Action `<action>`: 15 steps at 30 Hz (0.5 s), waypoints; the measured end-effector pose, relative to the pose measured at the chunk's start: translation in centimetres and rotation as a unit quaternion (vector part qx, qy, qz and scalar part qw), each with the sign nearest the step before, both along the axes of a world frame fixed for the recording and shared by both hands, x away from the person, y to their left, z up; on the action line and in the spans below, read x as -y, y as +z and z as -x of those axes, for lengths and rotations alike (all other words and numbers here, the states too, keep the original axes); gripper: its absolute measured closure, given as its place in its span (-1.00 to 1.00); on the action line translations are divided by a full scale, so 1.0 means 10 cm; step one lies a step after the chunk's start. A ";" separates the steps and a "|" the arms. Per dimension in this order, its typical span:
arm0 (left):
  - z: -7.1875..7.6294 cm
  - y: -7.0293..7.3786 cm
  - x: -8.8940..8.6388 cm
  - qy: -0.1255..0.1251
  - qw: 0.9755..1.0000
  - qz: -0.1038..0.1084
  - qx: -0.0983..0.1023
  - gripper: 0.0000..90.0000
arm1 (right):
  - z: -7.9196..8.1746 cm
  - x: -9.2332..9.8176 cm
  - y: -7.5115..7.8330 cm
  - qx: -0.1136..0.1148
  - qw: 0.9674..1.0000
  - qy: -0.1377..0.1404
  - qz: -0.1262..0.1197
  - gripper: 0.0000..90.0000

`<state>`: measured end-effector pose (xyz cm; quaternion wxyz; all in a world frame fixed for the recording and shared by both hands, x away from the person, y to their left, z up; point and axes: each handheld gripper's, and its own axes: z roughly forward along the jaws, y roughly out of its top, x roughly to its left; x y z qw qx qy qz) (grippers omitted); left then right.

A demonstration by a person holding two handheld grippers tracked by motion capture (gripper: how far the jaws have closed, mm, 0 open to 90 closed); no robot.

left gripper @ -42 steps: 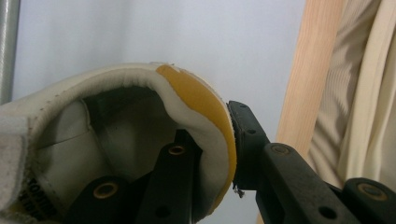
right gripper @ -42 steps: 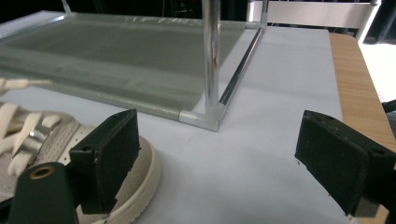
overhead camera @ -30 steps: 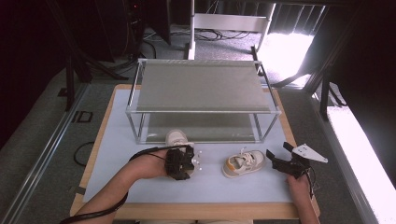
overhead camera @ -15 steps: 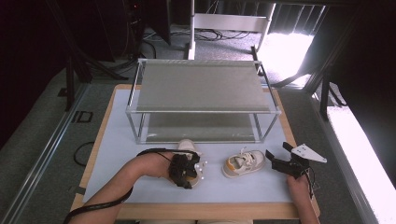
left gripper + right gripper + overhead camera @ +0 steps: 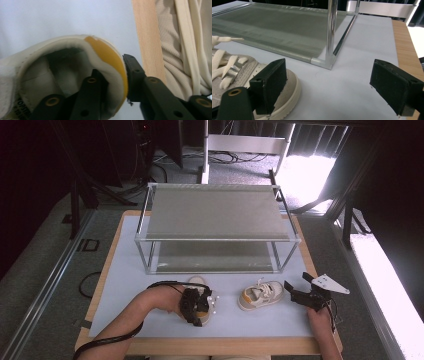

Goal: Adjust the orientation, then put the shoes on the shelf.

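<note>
The left gripper [image 5: 125, 75] pinches the padded heel collar of a small shoe [image 5: 62, 62], one jaw inside; soft, light, firm there. The right gripper [image 5: 327, 85] gapes beside the second shoe's [image 5: 249, 75] toe.

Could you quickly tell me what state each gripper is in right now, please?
Left gripper: shut on the heel collar of the left shoe, one jaw inside, one outside.
Right gripper: open, holding nothing, beside the right shoe.
</note>
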<state>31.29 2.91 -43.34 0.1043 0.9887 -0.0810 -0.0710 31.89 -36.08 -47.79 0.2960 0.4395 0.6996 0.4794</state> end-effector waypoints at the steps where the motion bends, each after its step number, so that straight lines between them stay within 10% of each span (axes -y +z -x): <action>1: 0.00 0.00 0.00 0.003 1.000 -0.001 0.001 0.52 | 0.00 0.00 0.00 -0.001 1.000 0.007 -0.001 -0.70; 15: 0.04 0.01 0.01 0.031 1.000 -0.005 -0.004 0.22 | -0.05 -0.05 0.03 -0.044 0.999 -0.025 0.006 -0.75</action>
